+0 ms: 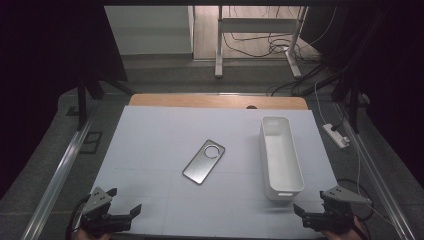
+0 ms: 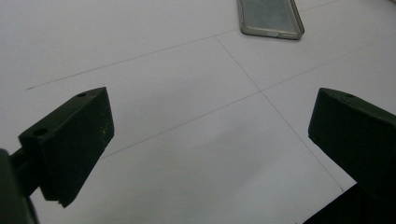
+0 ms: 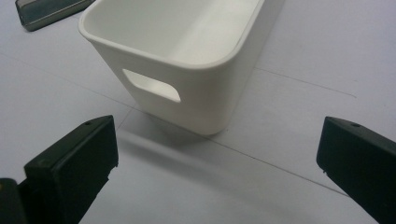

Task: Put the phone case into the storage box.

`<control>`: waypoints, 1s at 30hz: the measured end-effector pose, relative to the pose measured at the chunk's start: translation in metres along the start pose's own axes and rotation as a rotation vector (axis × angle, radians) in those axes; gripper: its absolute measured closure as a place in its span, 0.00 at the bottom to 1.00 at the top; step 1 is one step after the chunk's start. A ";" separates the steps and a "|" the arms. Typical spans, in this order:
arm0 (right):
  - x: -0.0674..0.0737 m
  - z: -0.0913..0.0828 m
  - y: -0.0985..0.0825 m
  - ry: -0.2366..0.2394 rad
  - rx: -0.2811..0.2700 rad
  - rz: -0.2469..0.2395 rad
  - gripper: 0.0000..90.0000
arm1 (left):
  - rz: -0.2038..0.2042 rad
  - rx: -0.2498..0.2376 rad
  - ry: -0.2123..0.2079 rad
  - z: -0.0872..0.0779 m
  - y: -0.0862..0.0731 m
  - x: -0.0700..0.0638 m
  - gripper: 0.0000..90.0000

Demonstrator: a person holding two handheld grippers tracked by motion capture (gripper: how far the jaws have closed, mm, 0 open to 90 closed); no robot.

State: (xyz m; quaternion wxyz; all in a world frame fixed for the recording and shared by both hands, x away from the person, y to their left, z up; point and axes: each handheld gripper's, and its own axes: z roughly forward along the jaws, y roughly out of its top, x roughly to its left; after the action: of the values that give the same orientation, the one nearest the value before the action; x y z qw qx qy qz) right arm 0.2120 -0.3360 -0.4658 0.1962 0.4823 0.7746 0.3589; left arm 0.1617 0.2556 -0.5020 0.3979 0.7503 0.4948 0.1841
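A grey phone case (image 1: 204,161) with a round camera hole lies flat and slanted near the middle of the white table top (image 1: 150,145). To its right stands a long white bin (image 1: 282,192) with nothing inside, its handle cut-out facing me. My left gripper (image 1: 126,198) hovers at the near left corner, open, with bare table between its jaws (image 2: 210,135); the phone case (image 2: 271,18) lies farther ahead. My right gripper (image 1: 309,200) sits at the near right, open (image 3: 217,154), just short of the bin (image 3: 187,79). The phone case (image 3: 46,11) peeks in at the upper left of the right gripper view.
A wooden strip (image 1: 215,101) borders the far edge of the table. A white power strip (image 1: 336,135) and cables lie on the floor to the right. Metal rails (image 1: 65,165) run along both sides. Desk legs (image 1: 218,45) stand beyond.
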 end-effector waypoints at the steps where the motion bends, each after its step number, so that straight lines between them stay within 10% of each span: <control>1: 0.000 0.000 0.000 0.000 0.000 0.000 0.00 | 0.000 0.002 0.000 0.000 0.000 0.000 0.01; 30: -0.001 -0.001 0.000 0.016 -0.006 0.000 0.00 | 0.006 0.042 0.003 0.004 0.003 -0.001 0.01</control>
State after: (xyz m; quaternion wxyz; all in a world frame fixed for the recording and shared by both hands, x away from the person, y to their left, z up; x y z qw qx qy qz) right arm 0.2118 -0.3371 -0.4653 0.1916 0.4789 0.7750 0.3651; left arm 0.1659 0.2529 -0.5020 0.3806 0.7596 0.4972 0.1760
